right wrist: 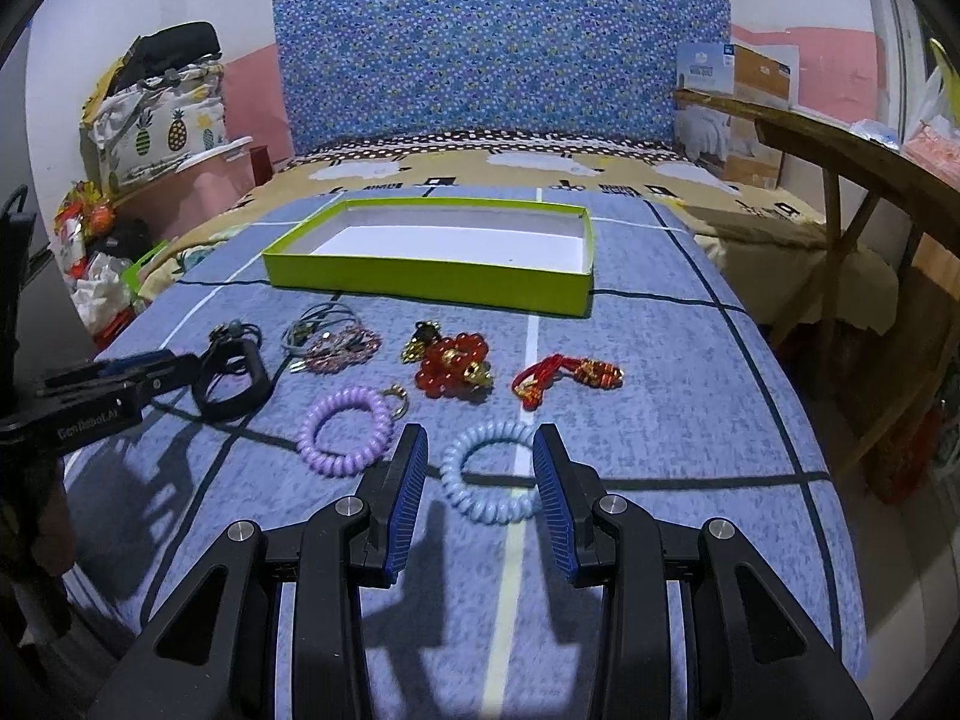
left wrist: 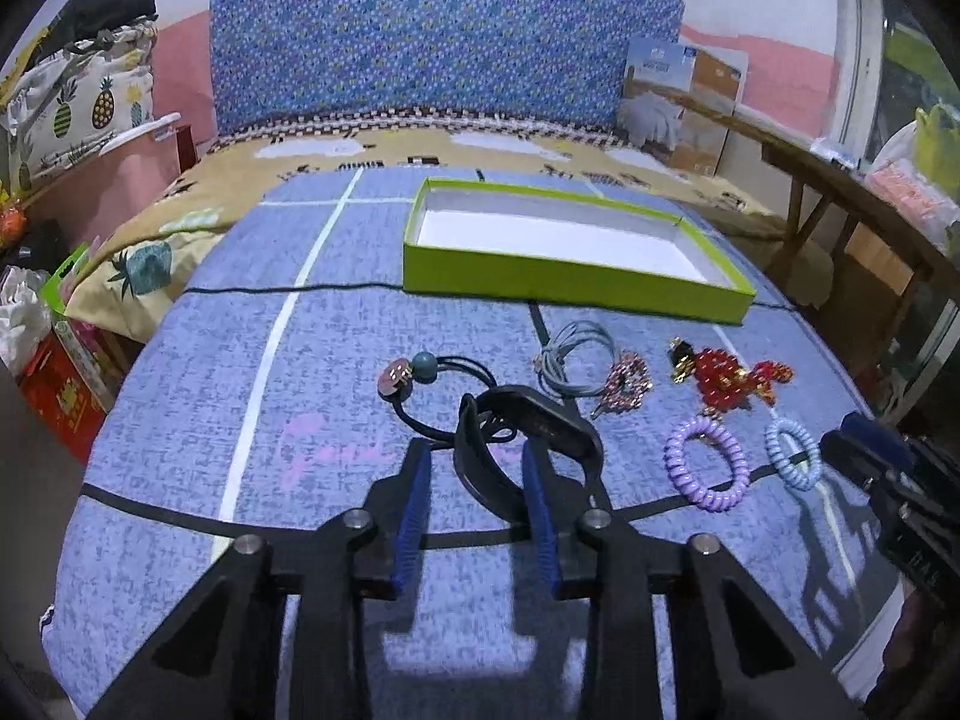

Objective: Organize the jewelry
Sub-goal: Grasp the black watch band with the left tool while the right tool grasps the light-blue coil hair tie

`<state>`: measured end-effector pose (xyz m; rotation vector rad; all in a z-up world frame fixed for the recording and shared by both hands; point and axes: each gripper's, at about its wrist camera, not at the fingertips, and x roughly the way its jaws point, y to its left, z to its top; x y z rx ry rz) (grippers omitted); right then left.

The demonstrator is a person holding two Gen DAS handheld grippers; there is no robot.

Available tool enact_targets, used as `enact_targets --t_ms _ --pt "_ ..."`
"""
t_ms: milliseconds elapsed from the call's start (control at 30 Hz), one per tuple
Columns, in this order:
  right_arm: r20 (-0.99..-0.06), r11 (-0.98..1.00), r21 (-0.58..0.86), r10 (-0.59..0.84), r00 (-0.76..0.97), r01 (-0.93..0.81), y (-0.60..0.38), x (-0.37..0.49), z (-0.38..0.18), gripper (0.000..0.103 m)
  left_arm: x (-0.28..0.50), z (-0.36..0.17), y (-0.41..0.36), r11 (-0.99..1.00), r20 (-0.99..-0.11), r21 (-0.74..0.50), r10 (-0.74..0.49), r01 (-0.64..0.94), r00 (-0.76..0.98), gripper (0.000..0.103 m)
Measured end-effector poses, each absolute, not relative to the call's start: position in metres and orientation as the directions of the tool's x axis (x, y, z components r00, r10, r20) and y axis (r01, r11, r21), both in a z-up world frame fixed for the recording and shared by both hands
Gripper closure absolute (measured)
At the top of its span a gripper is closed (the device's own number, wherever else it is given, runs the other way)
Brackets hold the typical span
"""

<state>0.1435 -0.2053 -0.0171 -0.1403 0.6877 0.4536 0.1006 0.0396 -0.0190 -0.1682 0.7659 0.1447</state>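
A lime-green open box (left wrist: 570, 285) (right wrist: 420, 282) with a white inside stands empty at the back of the blue cloth. In front of it lie a bead-trimmed black hair tie (left wrist: 408, 378), grey hair ties (left wrist: 576, 354), a red bead charm (right wrist: 456, 366), a red cord charm (right wrist: 564, 375) and a purple coil band (right wrist: 348, 426). My left gripper (left wrist: 477, 456) is open; one side of a black wristband (left wrist: 480, 468) runs between its fingers and a gap shows at the left pad. My right gripper (right wrist: 480, 444) stands open around the light blue coil band (right wrist: 492, 480), which rests on the cloth.
The blue cloth covers a bed with a patterned blue headboard (right wrist: 480, 48). A wooden bench (right wrist: 840, 144) runs along the right side. Bags and boxes (left wrist: 54, 312) are piled on the floor at the left. The cloth drops off at both sides.
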Motion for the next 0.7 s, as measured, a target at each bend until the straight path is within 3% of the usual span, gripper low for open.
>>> enact_targets --t_ms 433,467,500,567,700 --pt "-0.751 0.920 0.042 0.286 0.595 -0.389 -0.215 0.183 -0.038 0.066 0.121 -0.030 0.034 0.982 -0.749 -0.048 0.088 -0.185 0.656 0.085" --pt "-0.756 0.919 0.039 0.284 0.590 -0.392 -0.215 0.184 -0.040 0.069 0.121 -0.030 0.034 0.982 -0.749 -0.043 0.089 -0.183 0.657 0.086" --pt "-0.763 0.918 0.034 0.279 0.583 -0.395 -0.214 0.185 -0.041 0.081 0.122 -0.030 0.034 0.983 -0.748 -0.040 0.091 -0.181 0.658 0.087" --pt "-0.765 0.918 0.013 0.265 0.587 -0.397 -0.212 0.185 -0.041 0.089 0.123 -0.031 0.033 0.984 -0.745 -0.037 0.090 -0.176 0.661 0.089" --pt "-0.766 0.915 0.014 0.269 0.584 -0.403 -0.213 0.185 -0.041 0.093 0.121 -0.029 0.034 0.986 -0.739 -0.042 0.076 -0.159 0.670 0.092"
